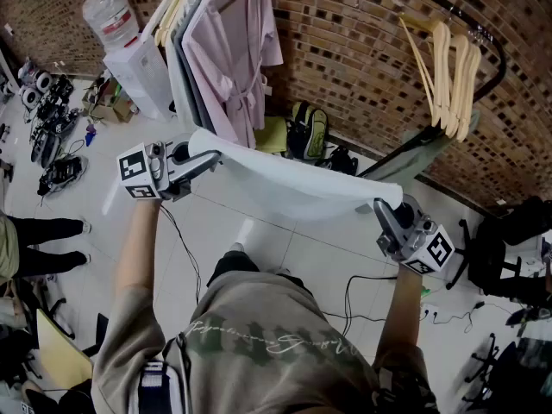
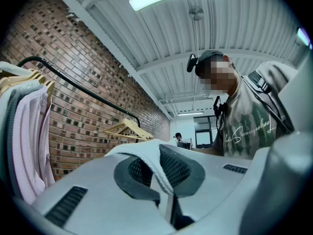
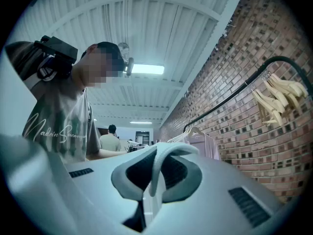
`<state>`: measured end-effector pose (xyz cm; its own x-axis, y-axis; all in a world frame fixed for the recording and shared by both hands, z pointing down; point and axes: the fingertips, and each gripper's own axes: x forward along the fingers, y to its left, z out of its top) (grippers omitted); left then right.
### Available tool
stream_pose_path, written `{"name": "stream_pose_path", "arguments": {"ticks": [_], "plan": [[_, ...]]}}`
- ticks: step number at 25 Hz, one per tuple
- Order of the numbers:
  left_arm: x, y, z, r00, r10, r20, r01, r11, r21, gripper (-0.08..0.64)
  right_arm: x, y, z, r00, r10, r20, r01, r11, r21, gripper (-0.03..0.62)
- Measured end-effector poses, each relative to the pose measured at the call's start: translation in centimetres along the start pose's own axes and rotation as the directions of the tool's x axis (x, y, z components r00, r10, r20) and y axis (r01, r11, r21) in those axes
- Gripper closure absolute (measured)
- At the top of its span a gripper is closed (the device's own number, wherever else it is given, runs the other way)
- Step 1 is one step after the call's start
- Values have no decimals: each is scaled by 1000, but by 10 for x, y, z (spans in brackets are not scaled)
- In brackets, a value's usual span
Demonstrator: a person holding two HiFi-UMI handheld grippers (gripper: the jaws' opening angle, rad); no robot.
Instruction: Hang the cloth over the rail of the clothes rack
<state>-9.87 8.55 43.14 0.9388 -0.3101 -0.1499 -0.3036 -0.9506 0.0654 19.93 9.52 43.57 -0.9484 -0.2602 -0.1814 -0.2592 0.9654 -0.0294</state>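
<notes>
Between the two grippers, the white cloth (image 1: 293, 184) is stretched out as a shallow sagging band, one end at each set of jaws, held in the air in front of the person's chest. Its left end is folded over the tip of the left gripper (image 1: 205, 160), and the left gripper view shows a thick edge of the cloth (image 2: 157, 168) pinched between the two dark mesh pads, with the jaws of the left gripper (image 2: 164, 190) pressed together on it. Its right end runs into the right gripper (image 1: 382, 210); in the right gripper view a rolled strip of cloth (image 3: 164, 153) curls over and down between the pads, and the right gripper (image 3: 151, 180) is likewise clamped on it. Both grippers point slightly upward.

Beyond the cloth, up and away from the right gripper, the black rail (image 1: 457, 15) of the clothes rack curves along the brick wall (image 1: 345, 50), well apart from the cloth, which is not over it. Wooden hangers (image 1: 448, 76) dangle from that rail. Beyond the left gripper, a pale pink robe (image 1: 233, 50) hangs among other garments.
</notes>
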Motion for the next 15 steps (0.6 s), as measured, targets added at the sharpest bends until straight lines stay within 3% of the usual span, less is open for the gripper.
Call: {"name": "stream_pose_path", "arguments": {"ticks": [8, 15], "plan": [[15, 1, -3, 999, 42, -22, -41, 999, 17, 545, -6, -27, 6, 999, 9, 42, -10, 1000, 23, 574], [25, 51, 0, 1000, 19, -13, -19, 1000, -4, 545, 13, -67, 15, 996, -30, 78, 28, 999, 33, 574]]}}
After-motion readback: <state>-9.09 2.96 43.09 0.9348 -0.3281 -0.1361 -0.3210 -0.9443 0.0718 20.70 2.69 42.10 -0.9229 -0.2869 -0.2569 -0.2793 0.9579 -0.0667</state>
